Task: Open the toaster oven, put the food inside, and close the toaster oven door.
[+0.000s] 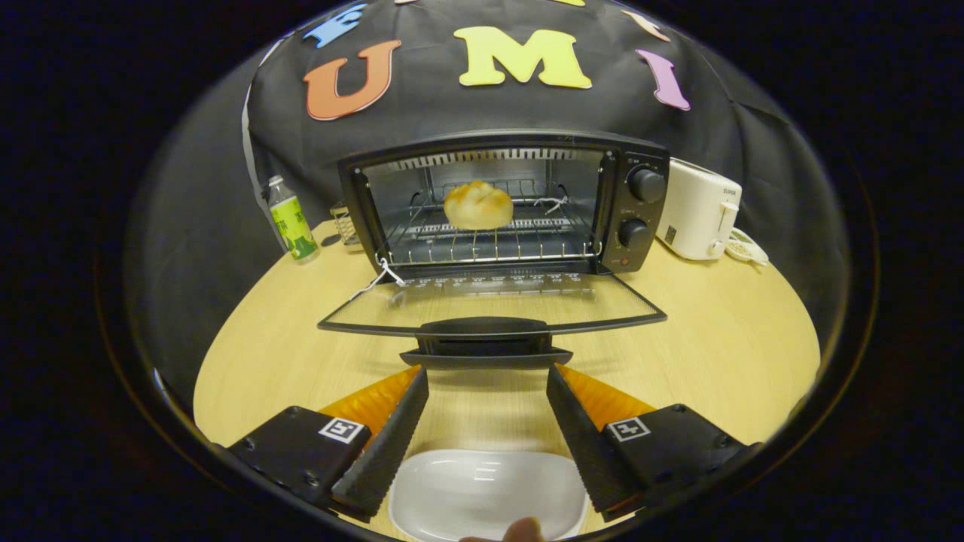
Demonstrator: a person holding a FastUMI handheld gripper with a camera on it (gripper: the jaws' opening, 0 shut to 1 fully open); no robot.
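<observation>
Gripper (487,380): my fingers spread apart, gripping nothing, above an empty white plastic dish (487,493). Ahead, black toaster oven (504,203), glass door (493,305) lowered, round golden bun (478,205) on rack.

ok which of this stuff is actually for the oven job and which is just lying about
For the job: oven, its open door, bun on the rack, open claw.
Lying about: bottle, toaster, white dish between the claw's fingers.
</observation>
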